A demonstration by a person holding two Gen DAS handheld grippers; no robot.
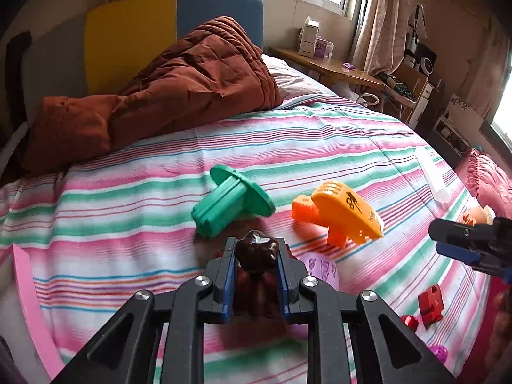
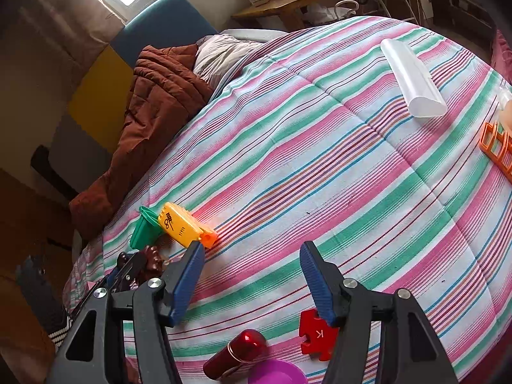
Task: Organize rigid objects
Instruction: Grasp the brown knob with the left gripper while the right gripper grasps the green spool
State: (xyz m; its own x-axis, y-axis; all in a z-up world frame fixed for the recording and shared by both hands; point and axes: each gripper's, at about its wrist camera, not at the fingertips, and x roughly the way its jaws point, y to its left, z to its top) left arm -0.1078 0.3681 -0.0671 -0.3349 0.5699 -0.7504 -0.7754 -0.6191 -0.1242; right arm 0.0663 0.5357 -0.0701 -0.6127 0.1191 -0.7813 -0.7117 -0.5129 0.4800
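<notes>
My left gripper (image 1: 256, 249) is shut on a dark brown glossy figurine (image 1: 256, 254) and holds it just above the striped bedspread (image 1: 128, 198). A green flanged plastic piece (image 1: 230, 200) and an orange-yellow toy (image 1: 342, 214) lie just beyond it. My right gripper (image 2: 252, 256) is open and empty above the bedspread (image 2: 320, 160). It also shows at the right edge of the left wrist view (image 1: 460, 240). A red puzzle piece marked K (image 2: 315, 336) and a red metallic cylinder (image 2: 235, 353) lie beneath it. The figurine also shows in the right wrist view (image 2: 153, 260).
A brown quilt (image 1: 160, 86) is piled at the head of the bed. A clear plastic tube (image 2: 411, 78), an orange grid frame (image 2: 499, 147) and a purple bowl (image 2: 276, 372) lie on the bed. A lilac piece (image 1: 321, 270) lies by the left gripper. A wooden desk (image 1: 329, 64) stands beyond.
</notes>
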